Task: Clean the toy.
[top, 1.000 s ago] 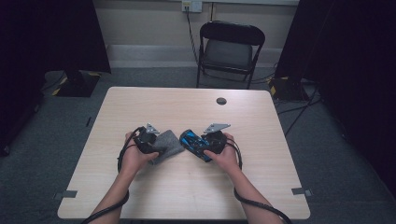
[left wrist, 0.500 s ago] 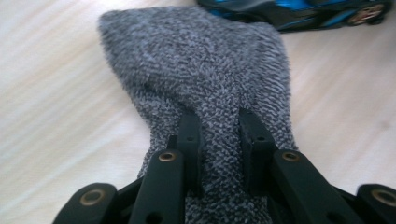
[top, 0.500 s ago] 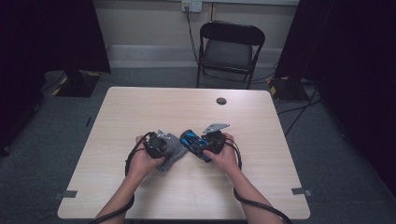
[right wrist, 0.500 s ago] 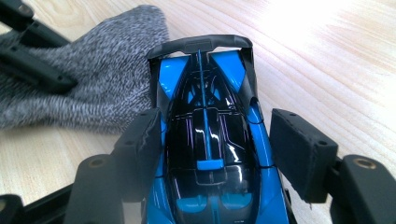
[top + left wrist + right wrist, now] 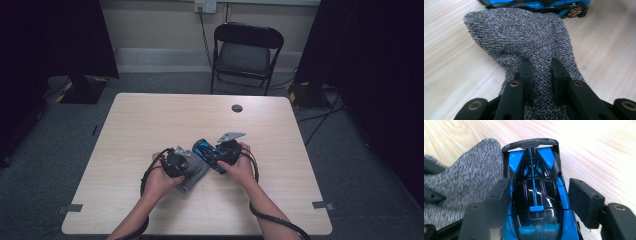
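Pale wood grain covers the table [image 5: 150,130], the biggest thing in the high view, standing on grey carpet with a black folding chair [image 5: 246,50] behind its far edge. A small dark round spot [image 5: 237,108] lies on the tabletop near that far edge, well apart from the hands.

Both forearms come in from the near edge and meet around the middle of the table. The left hand [image 5: 162,180] carries the left gripper [image 5: 541,68]; the right hand [image 5: 242,167] carries the right gripper [image 5: 544,195], with a grey three-cornered plate [image 5: 230,136] on top of it.

A grey speckled cloth [image 5: 524,37] lies partly on the table under the left gripper. In the left gripper view a fold of it is bunched up between the two black jaws, which have just closed and now pinch it tight. The far end of the cloth reaches the side of a blue and black toy car [image 5: 534,187], touching it.

The toy car sits between the right gripper's jaws, its rear wing pointing away from the hand. The left pad lies against the car's side; the right pad stands just clear of it, so the claw is half wide around the car and I cannot tell whether it grips.
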A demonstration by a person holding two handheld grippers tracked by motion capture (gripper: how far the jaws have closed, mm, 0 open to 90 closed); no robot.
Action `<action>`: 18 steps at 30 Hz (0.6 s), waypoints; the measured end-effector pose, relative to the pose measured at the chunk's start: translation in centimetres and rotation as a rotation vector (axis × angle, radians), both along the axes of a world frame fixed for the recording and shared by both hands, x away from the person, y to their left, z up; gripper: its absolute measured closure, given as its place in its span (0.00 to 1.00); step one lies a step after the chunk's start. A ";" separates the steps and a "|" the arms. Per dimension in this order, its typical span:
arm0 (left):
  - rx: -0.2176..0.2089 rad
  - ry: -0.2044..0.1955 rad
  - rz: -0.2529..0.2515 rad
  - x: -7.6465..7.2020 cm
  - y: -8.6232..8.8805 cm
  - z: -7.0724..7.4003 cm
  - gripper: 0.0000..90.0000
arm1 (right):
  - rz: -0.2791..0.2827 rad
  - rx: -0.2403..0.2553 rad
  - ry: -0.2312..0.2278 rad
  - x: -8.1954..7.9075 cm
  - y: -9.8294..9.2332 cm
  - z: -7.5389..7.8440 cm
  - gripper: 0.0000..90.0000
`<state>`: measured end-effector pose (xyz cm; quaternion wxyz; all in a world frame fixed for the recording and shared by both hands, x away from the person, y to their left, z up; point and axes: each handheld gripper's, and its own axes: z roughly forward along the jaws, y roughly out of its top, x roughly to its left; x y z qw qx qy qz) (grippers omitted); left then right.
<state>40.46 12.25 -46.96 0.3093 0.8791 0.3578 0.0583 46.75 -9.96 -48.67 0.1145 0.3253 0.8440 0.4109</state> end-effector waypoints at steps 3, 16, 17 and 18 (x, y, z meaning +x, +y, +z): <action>-0.010 0.002 -0.010 -0.3 -0.5 0.0 0.83 | -0.002 0.000 0.002 0.0 0.0 0.0 0.39; -0.020 -0.004 -0.066 -1.5 -2.7 0.0 0.83 | -0.002 -0.001 0.004 0.0 0.0 0.0 0.39; -0.024 -0.002 -0.070 -1.6 -2.8 0.0 0.83 | -0.003 -0.001 0.006 0.0 0.0 0.0 0.39; -0.022 -0.001 -0.077 -1.7 -2.9 0.1 0.83 | -0.002 -0.002 0.006 0.1 0.0 0.0 0.39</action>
